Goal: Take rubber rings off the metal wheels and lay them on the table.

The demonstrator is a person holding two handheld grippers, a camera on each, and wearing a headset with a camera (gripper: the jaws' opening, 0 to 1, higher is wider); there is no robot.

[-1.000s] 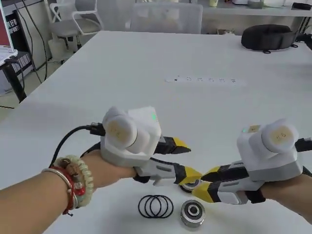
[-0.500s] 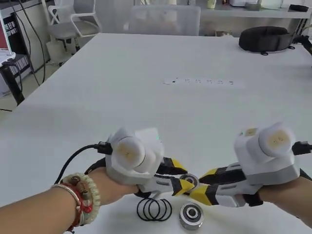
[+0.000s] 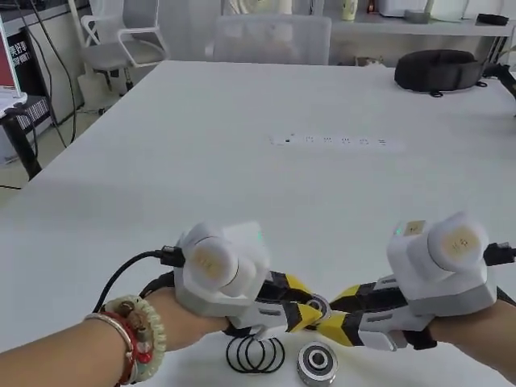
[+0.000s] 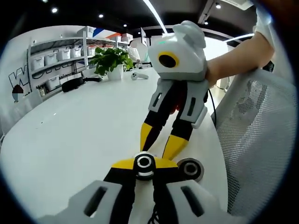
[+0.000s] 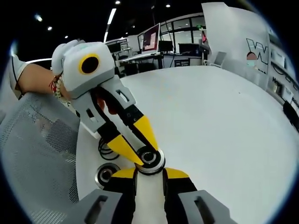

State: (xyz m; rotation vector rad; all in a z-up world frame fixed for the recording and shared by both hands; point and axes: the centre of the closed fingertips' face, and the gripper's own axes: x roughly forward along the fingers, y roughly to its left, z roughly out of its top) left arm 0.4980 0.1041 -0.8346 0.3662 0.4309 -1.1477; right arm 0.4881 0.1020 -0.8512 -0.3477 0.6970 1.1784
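the wheel (image 3: 316, 305) being worked on is up off the bench (image 3: 242, 161), caught right between the two sets of tongs. the dark band round it looks to me like its rubber ring isn't off yet. the left tongs (image 4: 144, 163) are pinching that wheel. the right tongs (image 4: 156, 151) come at it head-on with a small gap between the jaws and the tips right at the rim, but i can't tell if they've actually got hold of the ring or are just touching it. just below, on the bench, there's a little pile of loose rings (image 3: 255, 355), and beside it a second wheel (image 3: 315, 364) lying flat. my worry: there's only a thin edge of rubber to catch, so the tips could slip off. or a hard pull could yank the wheel out of the left pinch, and it drops onto the pile or rolls off, since the bench edge is close.
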